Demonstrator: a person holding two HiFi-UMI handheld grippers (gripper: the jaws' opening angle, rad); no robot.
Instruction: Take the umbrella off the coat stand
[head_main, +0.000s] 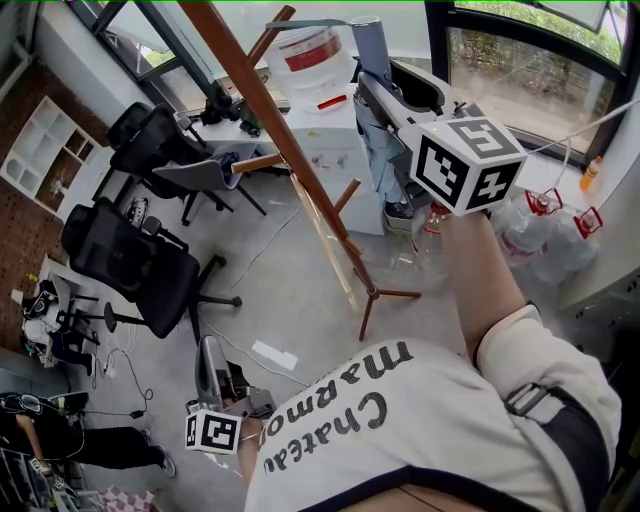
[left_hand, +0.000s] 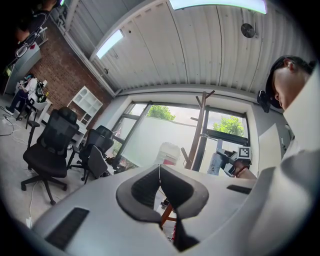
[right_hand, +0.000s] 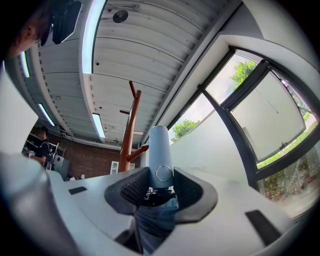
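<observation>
One wooden coat stand (head_main: 268, 118) rises just left of the right gripper (head_main: 376, 88), with a peg close beside the jaw tips. That gripper is clamped on the folded blue-grey umbrella (right_hand: 160, 150). Its pads press the handle at the round button, the handle top pokes out past the tips, and the canopy hangs beneath the gripper. The left gripper (left_hand: 160, 172), held low, has its jaws together with nothing between them.

Coat stand (head_main: 258, 105) — top cropped, umbrella (head_main: 383, 160) partly hidden
</observation>
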